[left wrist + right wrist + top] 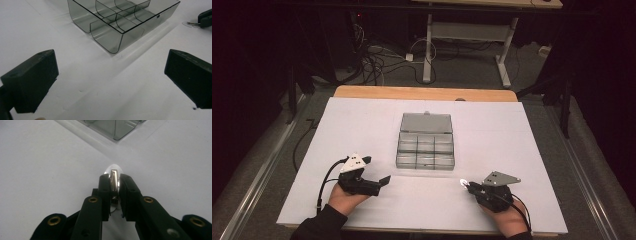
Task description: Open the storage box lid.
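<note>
A smoky clear compartment box (425, 152) lies in the middle of the white table, its lid (426, 123) folded back on the far side. Its near compartments (120, 22) look empty. My left gripper (377, 170) rests near the box's front left corner, jaws wide open (110, 77) with bare table between them. My right gripper (469, 186) sits low at the front right, shut (114, 181) on a small shiny metal piece (114, 180) fixed to a clear round disc (463, 182). The disc (189, 23) touches or hovers just above the table.
The white sheet (512, 150) covers a wooden tabletop whose far edge (422, 92) shows behind it. A box corner (117, 127) lies ahead of the right gripper. Cables (377, 60) and a desk frame (428, 45) stand on the floor beyond.
</note>
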`<state>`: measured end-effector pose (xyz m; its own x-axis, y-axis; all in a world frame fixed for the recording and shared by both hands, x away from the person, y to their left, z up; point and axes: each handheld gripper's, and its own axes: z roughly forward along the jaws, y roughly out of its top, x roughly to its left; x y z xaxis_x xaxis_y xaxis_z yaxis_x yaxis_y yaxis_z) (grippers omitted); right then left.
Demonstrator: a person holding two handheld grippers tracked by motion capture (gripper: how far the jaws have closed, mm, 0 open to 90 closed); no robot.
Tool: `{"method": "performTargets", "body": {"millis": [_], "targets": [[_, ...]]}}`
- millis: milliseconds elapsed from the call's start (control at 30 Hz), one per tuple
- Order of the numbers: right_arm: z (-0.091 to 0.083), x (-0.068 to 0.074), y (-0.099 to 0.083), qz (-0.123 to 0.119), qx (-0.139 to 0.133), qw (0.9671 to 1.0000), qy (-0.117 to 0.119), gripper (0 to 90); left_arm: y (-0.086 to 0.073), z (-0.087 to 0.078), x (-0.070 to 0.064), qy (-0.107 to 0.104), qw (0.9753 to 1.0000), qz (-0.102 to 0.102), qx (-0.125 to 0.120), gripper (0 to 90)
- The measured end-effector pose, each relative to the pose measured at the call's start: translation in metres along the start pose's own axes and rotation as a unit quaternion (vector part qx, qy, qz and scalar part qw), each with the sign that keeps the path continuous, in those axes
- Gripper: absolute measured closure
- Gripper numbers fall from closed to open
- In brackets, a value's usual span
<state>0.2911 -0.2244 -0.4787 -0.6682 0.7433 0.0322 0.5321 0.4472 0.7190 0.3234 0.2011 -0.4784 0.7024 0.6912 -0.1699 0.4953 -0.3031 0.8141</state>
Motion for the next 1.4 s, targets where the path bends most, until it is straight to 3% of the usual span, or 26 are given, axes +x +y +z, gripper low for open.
{"method": "performTargets", "body": {"millis": [833, 1067, 1400], "targets": [[0.0010, 0.0046, 0.0002, -0.027, 0.002, 0.9995, -0.019, 83.3, 0.0010, 0.0000, 0.0001, -0.017, 0.9998, 0.005, -0.002, 0.0], [0.0011, 0.0064, 0.0016, -0.031, 0.007, 0.9991, -0.026, 84.1, 0.0007, -0.0023, 0.0006, -0.022, 0.9996, 0.016, -0.004, 0.0], [0.0009, 0.0087, 0.0004, -0.029, 0.002, 0.9990, -0.032, 84.3, 0.0031, -0.0037, 0.0055, -0.026, 0.9995, 0.008, -0.017, 0.0]]}}
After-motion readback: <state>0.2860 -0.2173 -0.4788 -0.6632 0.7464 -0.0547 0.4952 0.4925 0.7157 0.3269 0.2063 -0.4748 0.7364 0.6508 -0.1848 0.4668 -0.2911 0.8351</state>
